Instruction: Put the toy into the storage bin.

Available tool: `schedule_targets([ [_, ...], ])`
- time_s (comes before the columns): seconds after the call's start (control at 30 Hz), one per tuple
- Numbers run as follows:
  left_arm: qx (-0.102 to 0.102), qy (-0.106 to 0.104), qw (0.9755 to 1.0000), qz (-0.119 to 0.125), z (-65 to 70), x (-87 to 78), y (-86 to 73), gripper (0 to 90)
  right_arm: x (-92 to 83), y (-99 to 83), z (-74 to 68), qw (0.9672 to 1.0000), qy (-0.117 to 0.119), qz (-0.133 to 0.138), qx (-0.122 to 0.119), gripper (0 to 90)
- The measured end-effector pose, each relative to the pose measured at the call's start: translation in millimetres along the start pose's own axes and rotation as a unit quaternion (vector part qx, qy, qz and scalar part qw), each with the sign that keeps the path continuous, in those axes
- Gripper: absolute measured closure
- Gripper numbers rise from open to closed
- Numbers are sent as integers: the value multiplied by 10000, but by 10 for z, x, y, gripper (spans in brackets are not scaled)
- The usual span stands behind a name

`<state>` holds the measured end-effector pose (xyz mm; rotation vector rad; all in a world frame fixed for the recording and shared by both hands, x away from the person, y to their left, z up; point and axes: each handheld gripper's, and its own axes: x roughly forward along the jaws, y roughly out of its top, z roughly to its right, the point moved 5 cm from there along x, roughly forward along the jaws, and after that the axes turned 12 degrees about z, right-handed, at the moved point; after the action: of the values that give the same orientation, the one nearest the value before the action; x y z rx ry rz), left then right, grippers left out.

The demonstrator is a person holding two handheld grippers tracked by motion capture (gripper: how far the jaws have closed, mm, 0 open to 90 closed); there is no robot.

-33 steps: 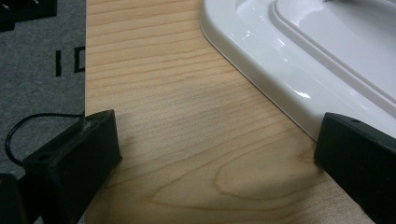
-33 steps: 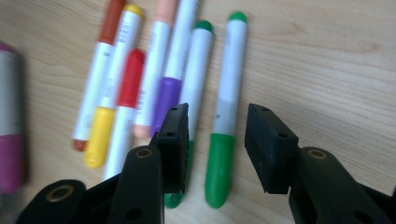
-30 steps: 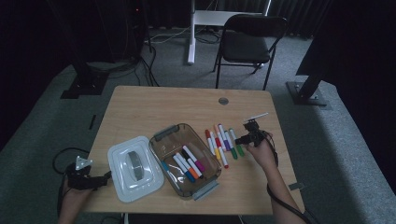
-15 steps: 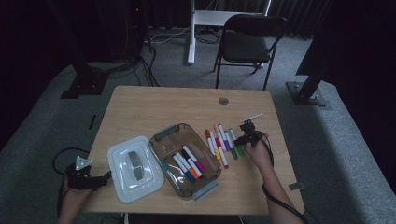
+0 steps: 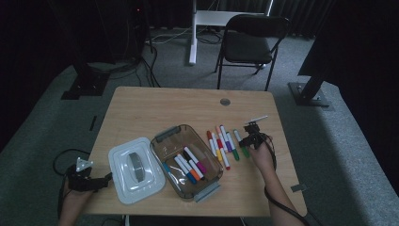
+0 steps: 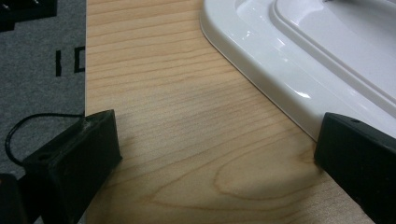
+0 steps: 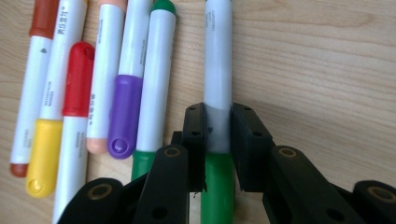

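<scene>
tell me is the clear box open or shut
Open: the clear box shows markers inside, and its white lid lies beside it.

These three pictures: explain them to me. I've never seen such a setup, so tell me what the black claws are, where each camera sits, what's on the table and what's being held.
A person sits at a wooden table with a hand-held two-jaw gripper in each hand. The high view looks down from above; the forearms enter at the bottom. The other two pictures come from cameras riding on the grippers, looking along their black jaws.

On the table lie a white lid, a clear container with several markers inside, and a row of loose markers beside it.

The left gripper rests at the table's near left edge, jaws open and holding nothing, next to the lid. The right gripper has just been closing; its jaws now pinch a green marker that lies on the table beside the row.
</scene>
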<state>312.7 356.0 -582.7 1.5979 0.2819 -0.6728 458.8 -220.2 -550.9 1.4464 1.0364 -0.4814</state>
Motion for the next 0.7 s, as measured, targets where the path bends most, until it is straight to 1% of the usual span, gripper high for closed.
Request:
schedule_targets([
  [0.07, 0, 0, 10000, 0, 0, 0, 0, 6, -23, 6, 0, 10000, 17, 32, 16, 766],
  [0.23, 0, 0, 10000, 0, 0, 0, 0, 6, -231, 62, -24, 9995, 209, 198, 115, 766],
  [0.27, 0, 0, 10000, -1, 0, 0, 0, 6, -272, 75, -32, 9994, 235, 222, 105, 766],
  [0.3, 0, 0, 10000, -1, 0, 0, 0, 6, -272, 75, -32, 9994, 235, 222, 105, 766],
  [0.33, -1, 1, 10000, 0, 0, 0, 0, 6, -344, 102, -53, 9990, 321, 285, 106, 766],
  [0.43, 0, 0, 10000, 0, 0, 0, 0, 6, -440, 134, -87, 9988, 348, 337, 58, 766],
  [0.47, 1, 0, 10000, 0, 0, 0, 0, 6, -440, 134, -87, 9988, 348, 337, 58, 766],
  [0.5, 0, 0, 10000, 0, 0, 0, 0, 6, -510, 157, -121, 9985, 401, 382, 9, 766],
  [0.6, 1, 0, 10000, 0, 0, 0, 0, 6, -618, 194, -191, 9977, 489, 475, -22, 766],
  [0.7, 0, 0, 10000, -1, 0, 0, 0, 6, -728, 234, -289, 9969, 566, 539, -108, 766],
])
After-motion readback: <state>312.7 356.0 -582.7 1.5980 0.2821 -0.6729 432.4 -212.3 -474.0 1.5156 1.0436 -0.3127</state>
